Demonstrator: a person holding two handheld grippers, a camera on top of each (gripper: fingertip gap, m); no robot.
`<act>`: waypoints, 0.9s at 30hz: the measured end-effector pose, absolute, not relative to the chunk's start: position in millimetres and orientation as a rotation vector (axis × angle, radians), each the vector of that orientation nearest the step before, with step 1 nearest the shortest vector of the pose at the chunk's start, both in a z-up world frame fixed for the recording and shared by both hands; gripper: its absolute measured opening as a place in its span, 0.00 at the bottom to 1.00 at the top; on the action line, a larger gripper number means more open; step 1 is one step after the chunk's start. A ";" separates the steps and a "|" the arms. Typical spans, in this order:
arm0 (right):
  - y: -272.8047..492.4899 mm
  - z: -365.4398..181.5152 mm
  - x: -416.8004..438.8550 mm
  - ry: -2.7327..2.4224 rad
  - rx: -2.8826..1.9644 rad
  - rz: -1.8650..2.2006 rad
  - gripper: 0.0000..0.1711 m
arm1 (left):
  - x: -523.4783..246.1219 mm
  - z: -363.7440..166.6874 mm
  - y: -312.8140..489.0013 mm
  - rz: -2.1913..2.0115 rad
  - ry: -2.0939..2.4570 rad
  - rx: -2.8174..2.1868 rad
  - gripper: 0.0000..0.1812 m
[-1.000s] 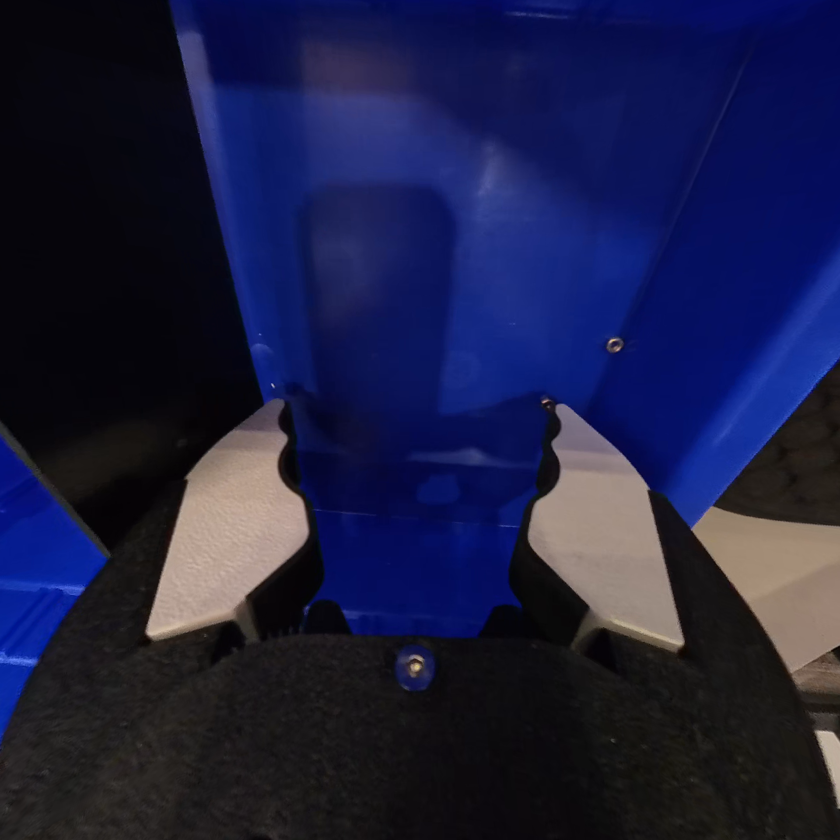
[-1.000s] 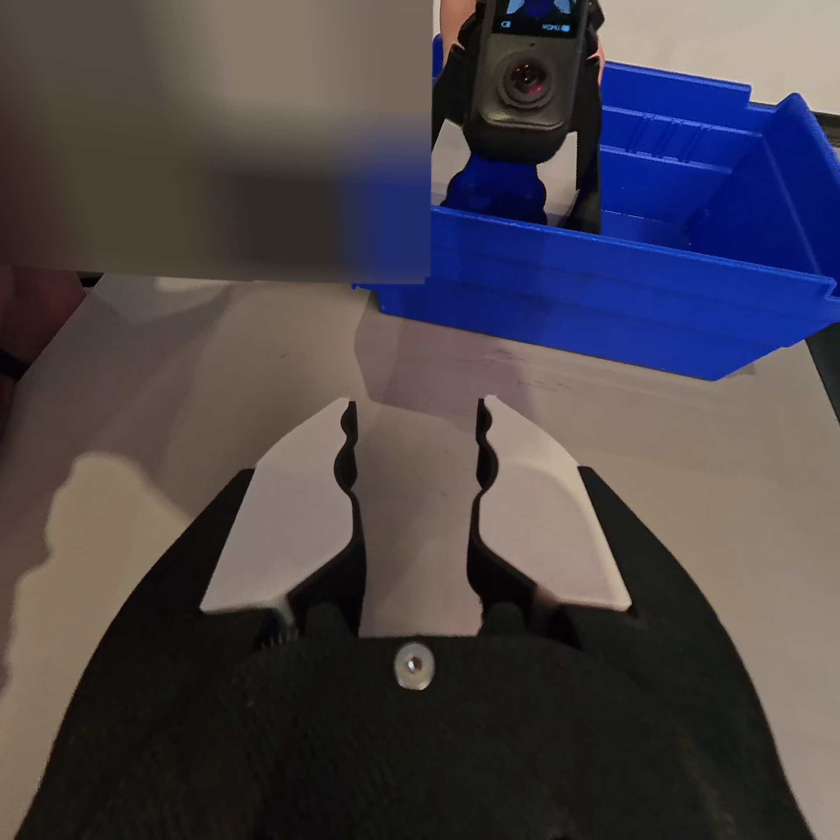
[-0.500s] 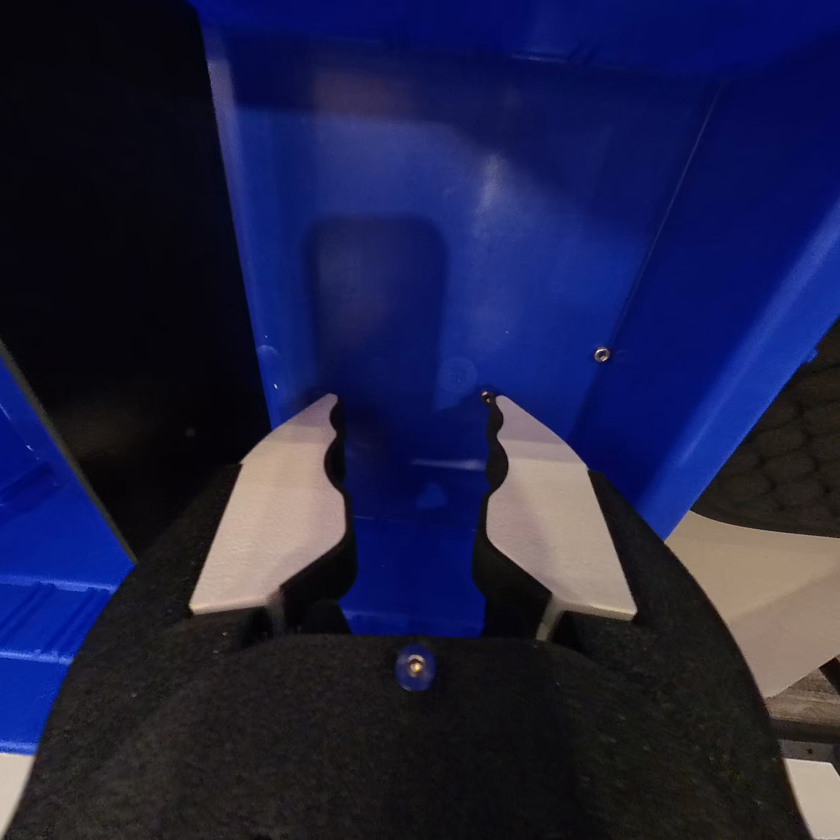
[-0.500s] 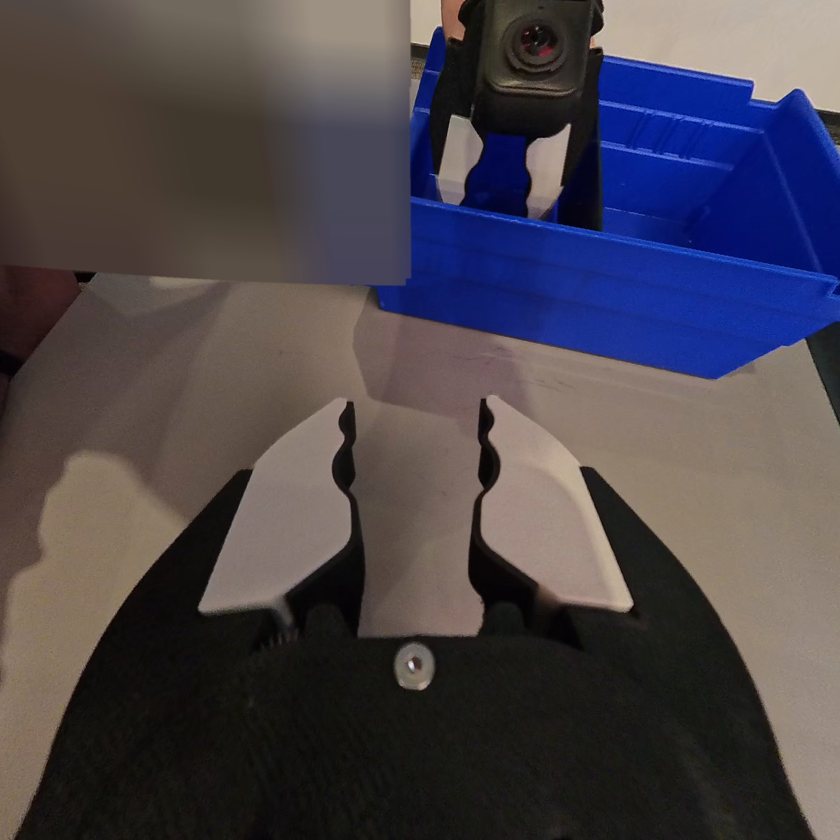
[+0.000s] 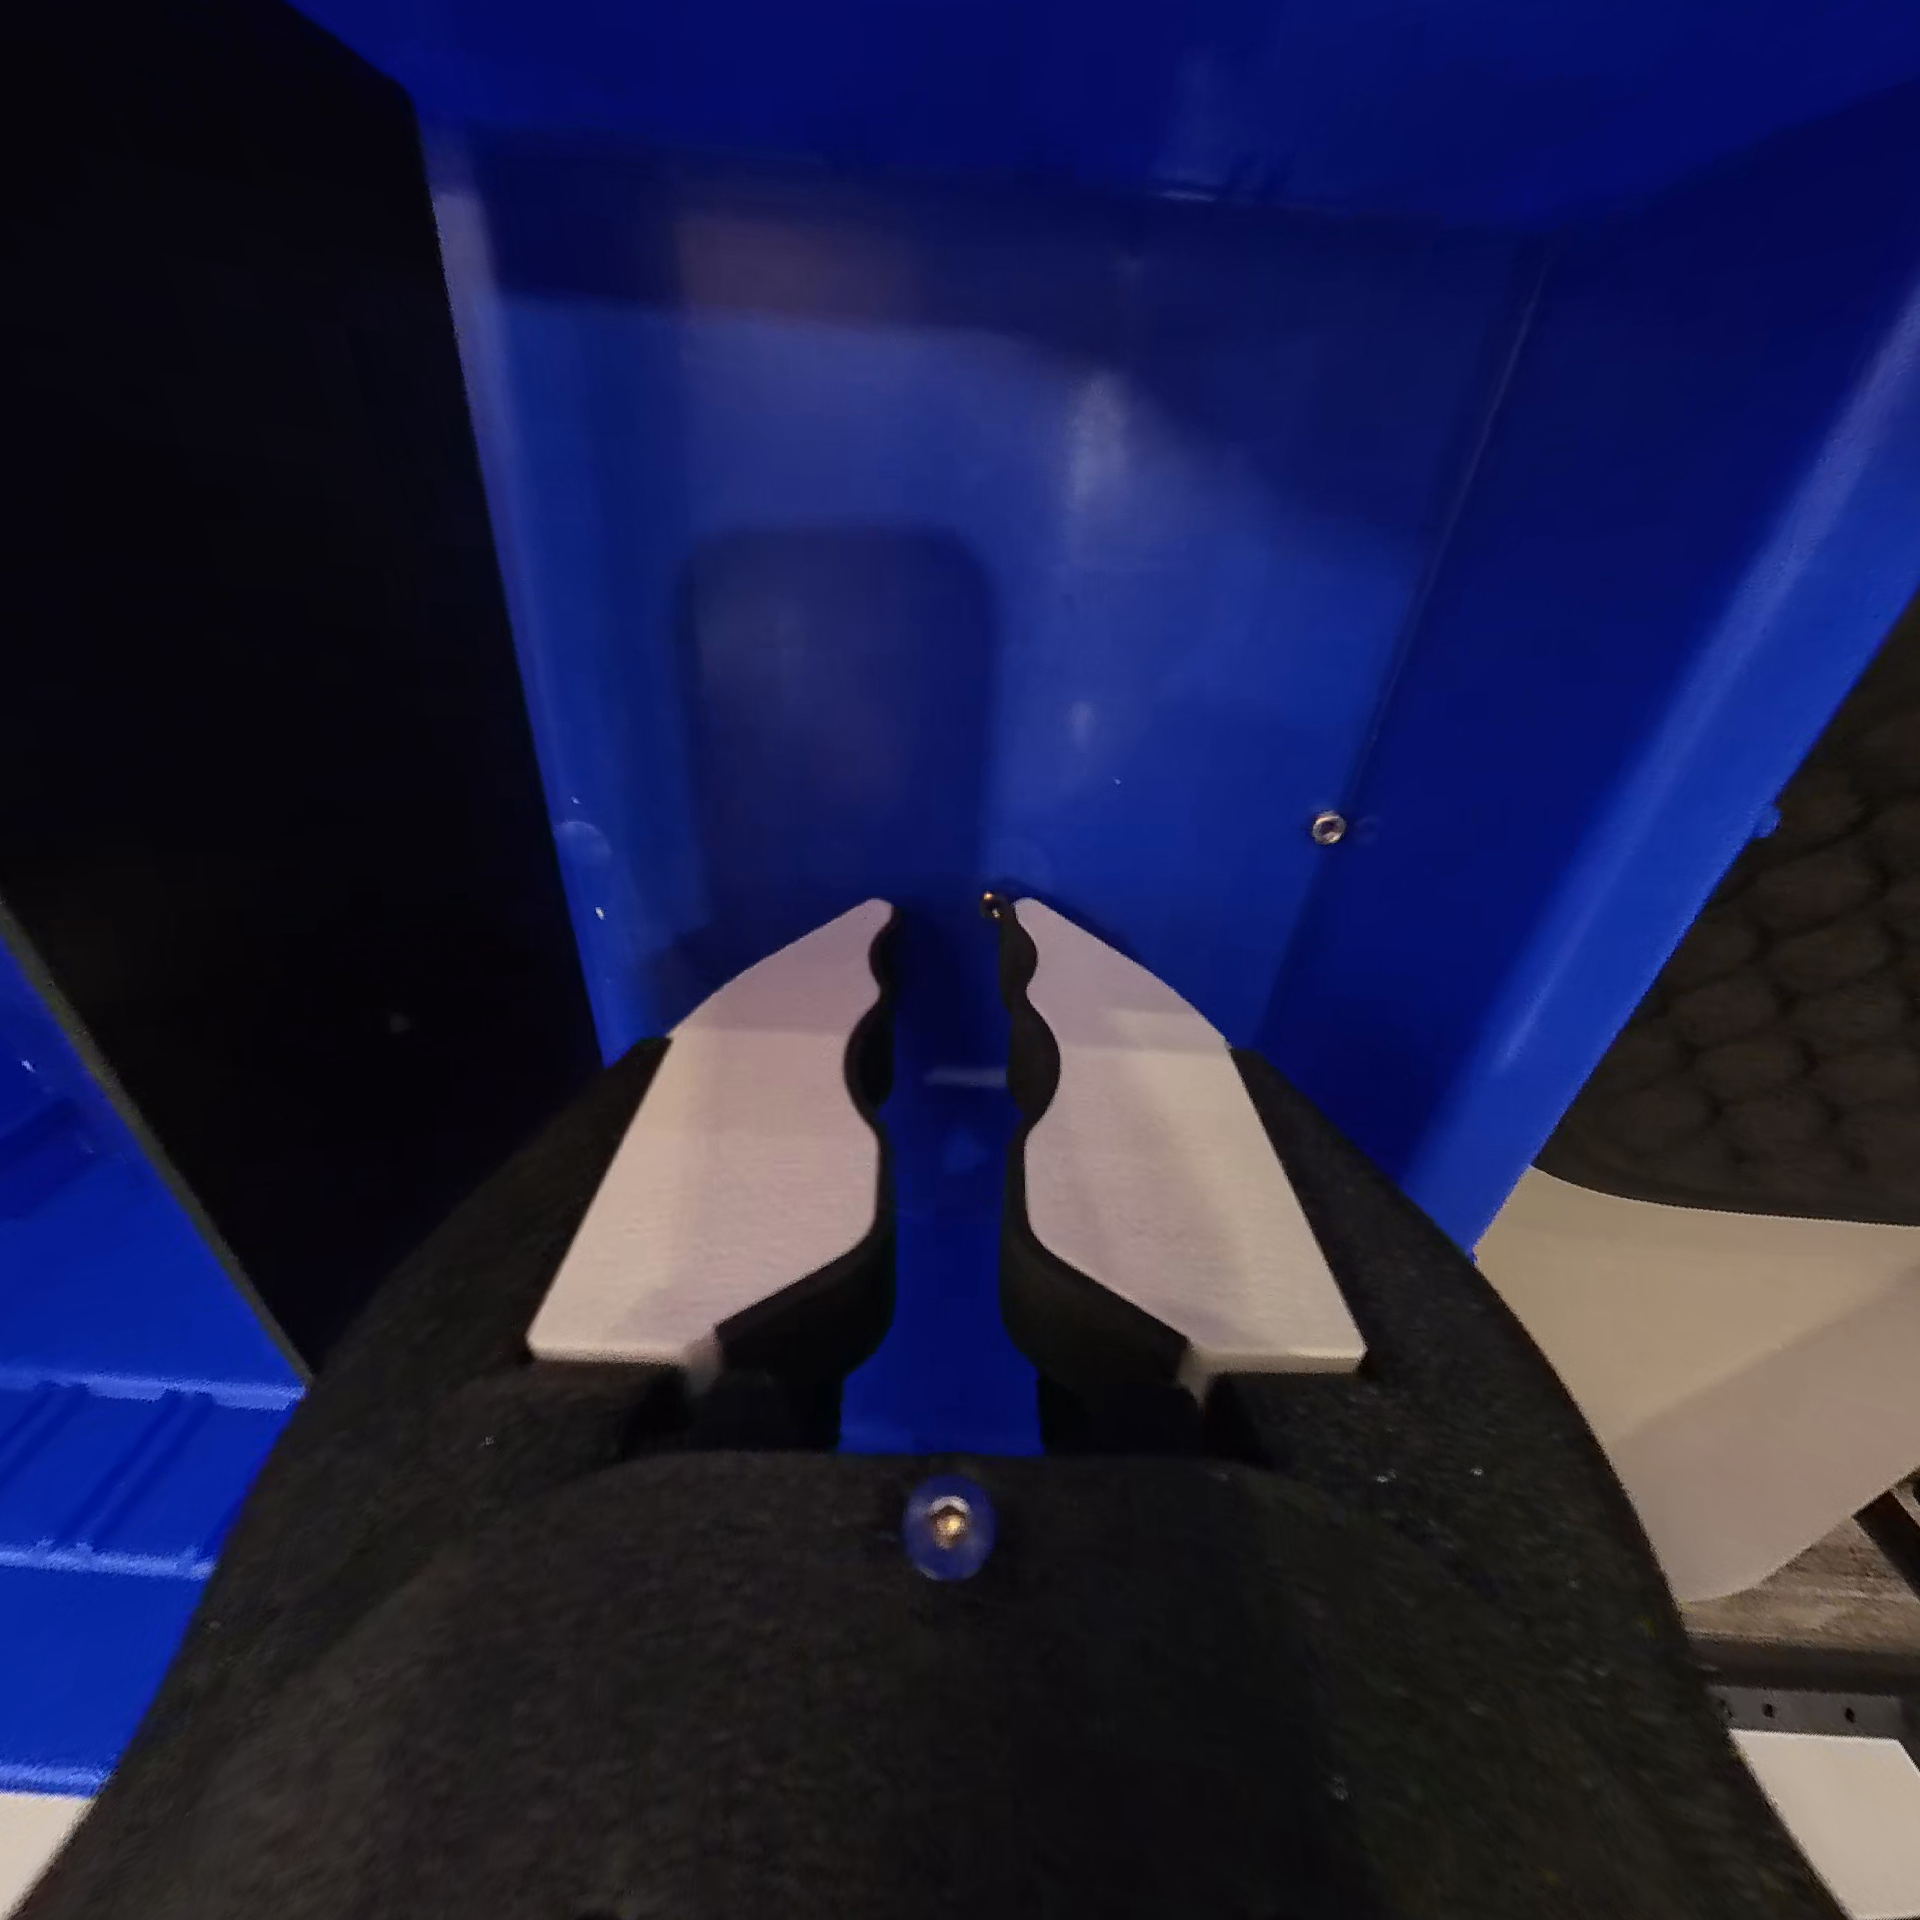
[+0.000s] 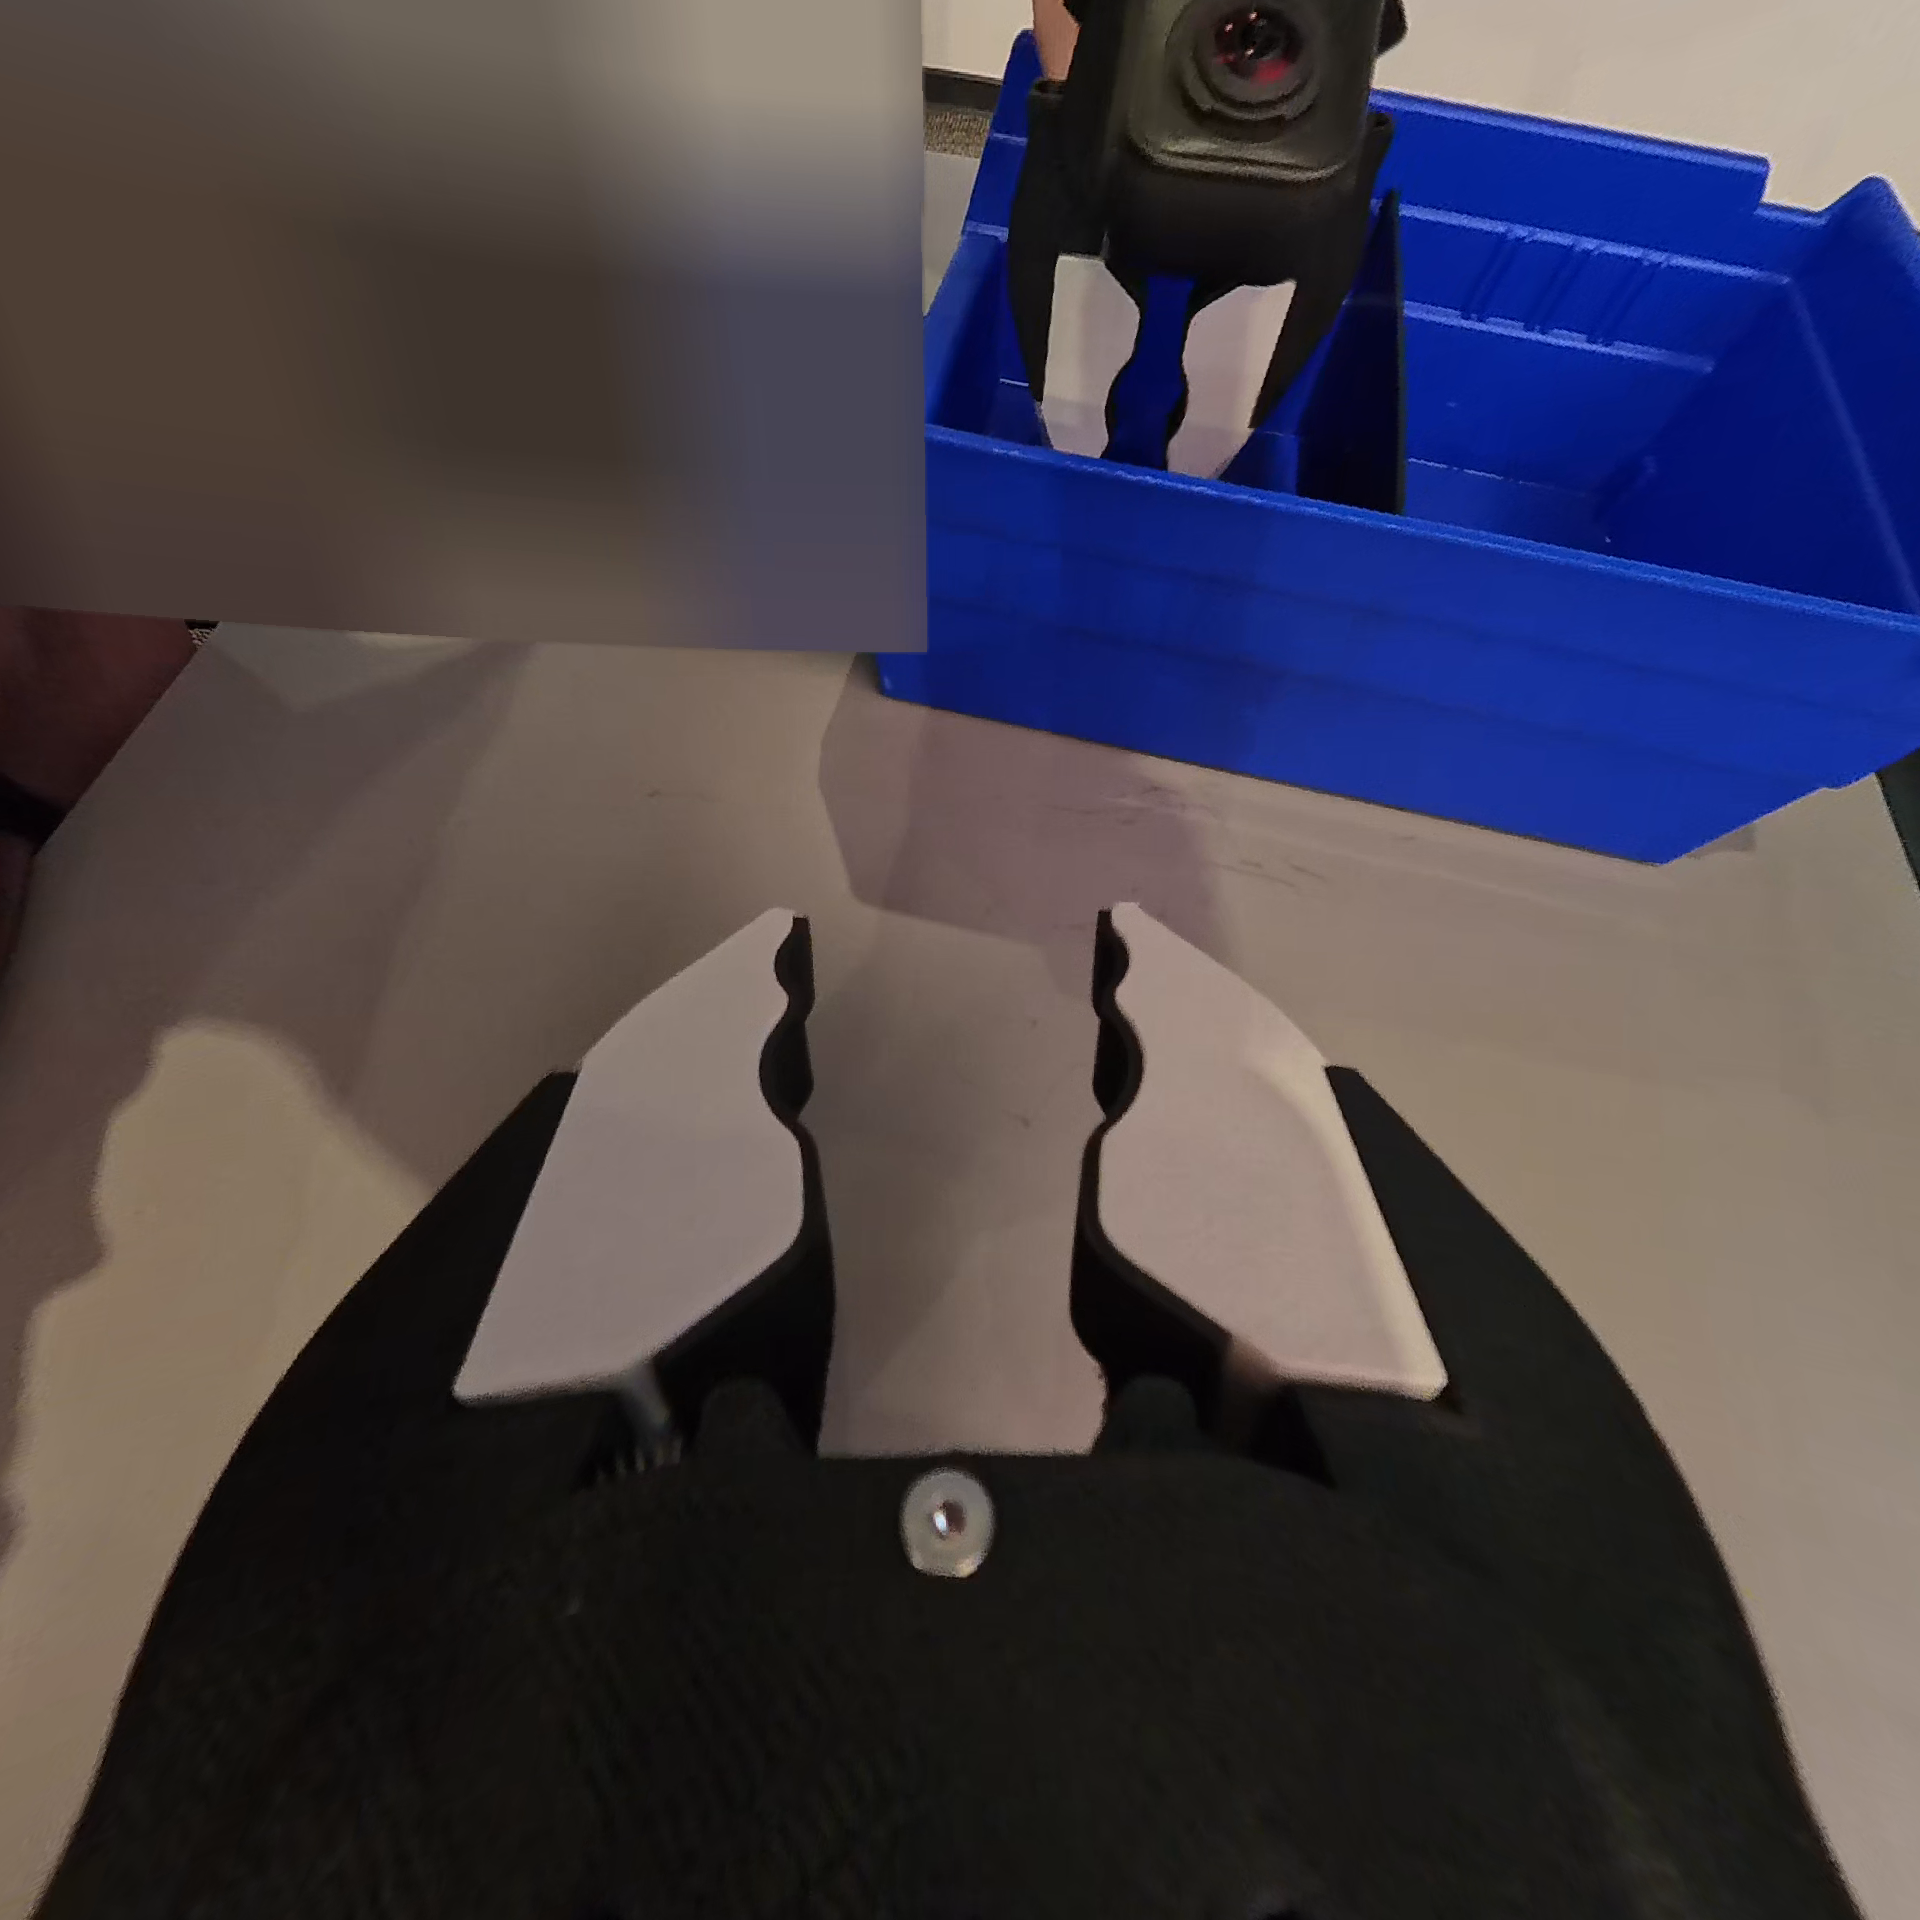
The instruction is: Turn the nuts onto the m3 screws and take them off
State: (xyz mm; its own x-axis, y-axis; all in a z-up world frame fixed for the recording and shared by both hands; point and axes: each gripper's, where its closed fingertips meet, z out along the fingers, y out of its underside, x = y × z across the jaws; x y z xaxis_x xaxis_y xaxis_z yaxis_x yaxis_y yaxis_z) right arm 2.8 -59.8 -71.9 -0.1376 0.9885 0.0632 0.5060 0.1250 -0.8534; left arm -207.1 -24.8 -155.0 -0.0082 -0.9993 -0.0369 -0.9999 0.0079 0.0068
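My left gripper reaches down into a blue bin, its fingers a narrow gap apart. A tiny metal part, a nut or a screw, lies on the bin floor against the right fingertip, not clamped. A small silver nut lies farther right by the bin's side wall. In the right wrist view the left gripper hangs inside the bin. My right gripper is open and empty, over the grey table in front of the bin.
A black divider splits the bin; it stands just beside the left gripper and shows as a dark wall in the left wrist view. A dark honeycomb mat lies beyond the bin's right wall. Some 25 cm of space lies between my two pairs of fingers.
The left gripper's fingers have closed from wide apart to a narrow gap, the tiny part staying at the right fingertip. The left gripper has risen slightly in the bin. The right gripper has held still.
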 end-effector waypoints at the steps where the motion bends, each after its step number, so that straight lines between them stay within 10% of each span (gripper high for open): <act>1: -60.1 -72.0 2.8 -1.736 -1.456 0.915 0.31 | -206.8 -155.1 -25.8 0.040 2.221 -2.198 0.08; 27: -60.3 -62.2 4.9 -1.707 -1.443 0.960 0.31 | -198.5 -144.5 -20.8 -0.060 2.096 -2.263 0.03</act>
State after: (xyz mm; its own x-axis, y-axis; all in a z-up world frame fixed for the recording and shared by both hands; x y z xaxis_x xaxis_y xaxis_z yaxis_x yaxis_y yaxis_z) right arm 4.9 -60.3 -62.2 -0.1400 0.9891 0.0450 0.4757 0.1071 -0.8731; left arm -198.5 -20.8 -144.5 0.0769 -0.9970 -0.0103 -0.9948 -0.0760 -0.0682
